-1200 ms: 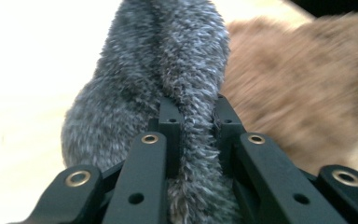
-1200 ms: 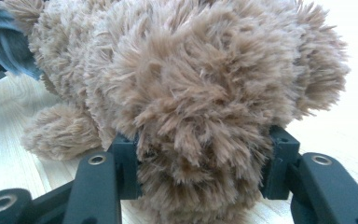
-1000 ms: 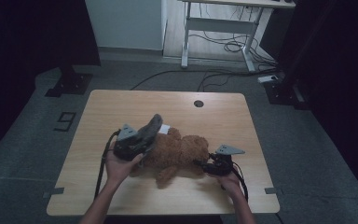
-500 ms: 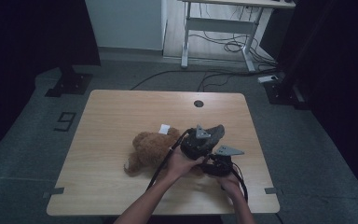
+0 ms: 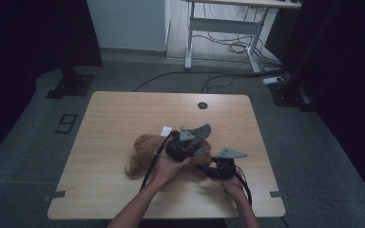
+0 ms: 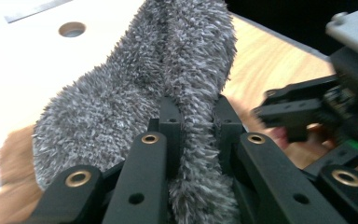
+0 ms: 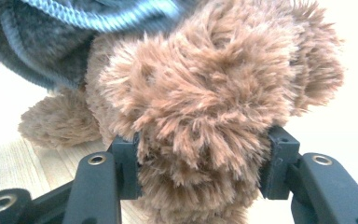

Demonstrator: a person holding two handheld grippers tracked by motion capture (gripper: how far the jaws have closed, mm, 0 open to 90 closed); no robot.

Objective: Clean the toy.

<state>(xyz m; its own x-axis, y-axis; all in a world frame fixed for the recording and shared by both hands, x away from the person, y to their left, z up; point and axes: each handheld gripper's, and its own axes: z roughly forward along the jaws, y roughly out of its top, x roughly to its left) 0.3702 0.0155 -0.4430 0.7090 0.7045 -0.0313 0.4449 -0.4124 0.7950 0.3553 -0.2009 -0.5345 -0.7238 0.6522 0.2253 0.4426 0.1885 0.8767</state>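
Two grippers work on one brown plush toy (image 5: 145,149) lying on the wooden table (image 5: 123,114), toward its near edge and a little right of centre. The left gripper (image 5: 196,137) is clamped tight on a grey fuzzy sock (image 6: 135,88) (its jaws pinch a fold of the pile) and holds it just above the toy's right end. The right gripper (image 5: 209,167), partway closed, grips a furry brown limb or paw of the toy (image 7: 205,107); which limb is hard to tell. The step in hand appears to be dressing the toy: bringing the sock to the held limb. Next, the sock's opening probably needs lining up with that limb, then pulling over it while the right gripper steadies the toy.
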